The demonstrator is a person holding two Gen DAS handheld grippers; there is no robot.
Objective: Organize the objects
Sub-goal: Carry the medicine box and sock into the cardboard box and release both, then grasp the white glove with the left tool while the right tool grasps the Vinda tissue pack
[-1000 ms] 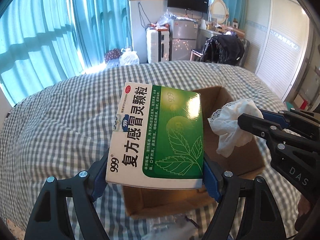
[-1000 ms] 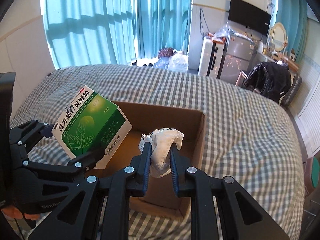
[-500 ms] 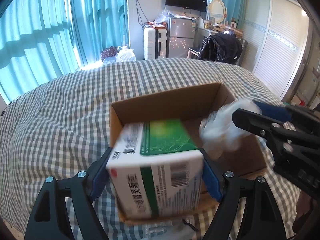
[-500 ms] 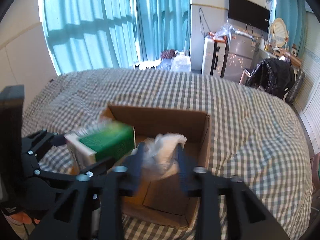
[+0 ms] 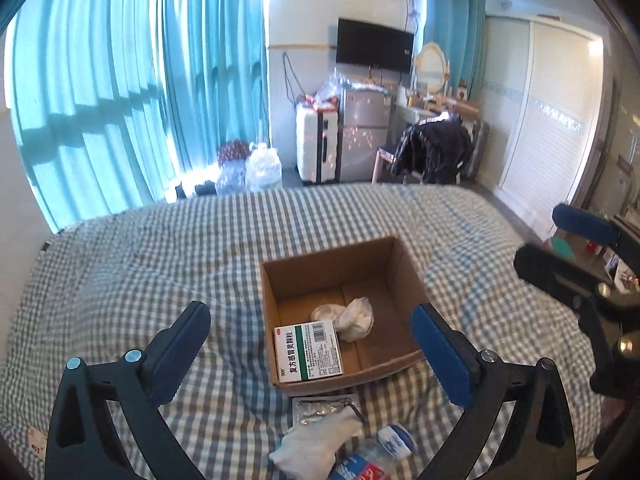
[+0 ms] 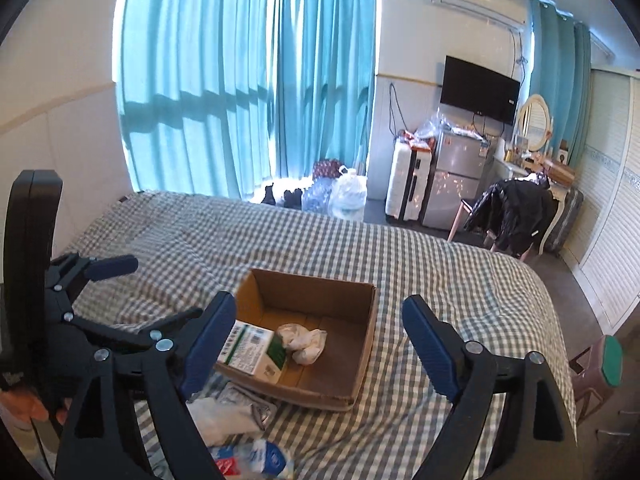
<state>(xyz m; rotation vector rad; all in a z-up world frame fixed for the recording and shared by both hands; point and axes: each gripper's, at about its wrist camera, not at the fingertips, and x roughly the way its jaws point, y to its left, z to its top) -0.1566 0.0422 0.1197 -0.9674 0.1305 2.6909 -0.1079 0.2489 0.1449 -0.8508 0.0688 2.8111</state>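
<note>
An open cardboard box (image 5: 404, 268) (image 6: 366, 332) sits on the checked bed. Inside it lie a green-and-white medicine carton (image 5: 308, 350) (image 6: 252, 350) at the near left and a crumpled white cloth (image 5: 354, 318) (image 6: 304, 342) beside it. My left gripper (image 5: 310, 354) is open and empty, raised above the box's near edge. My right gripper (image 6: 318, 346) is open and empty, above the box as well; it also shows at the right of the left wrist view (image 5: 568, 248). The left gripper shows at the left of the right wrist view (image 6: 100, 280).
On the bed in front of the box lie a foil blister pack (image 5: 322, 410), a white cloth (image 5: 316, 438) (image 6: 222, 420) and a plastic bottle with a blue-and-red label (image 5: 376, 454) (image 6: 252, 458). A stool (image 6: 596, 372) stands by the bed's right side.
Both grippers opened and pulled up and back. The medicine carton and the white cloth dropped from them into the box.
</note>
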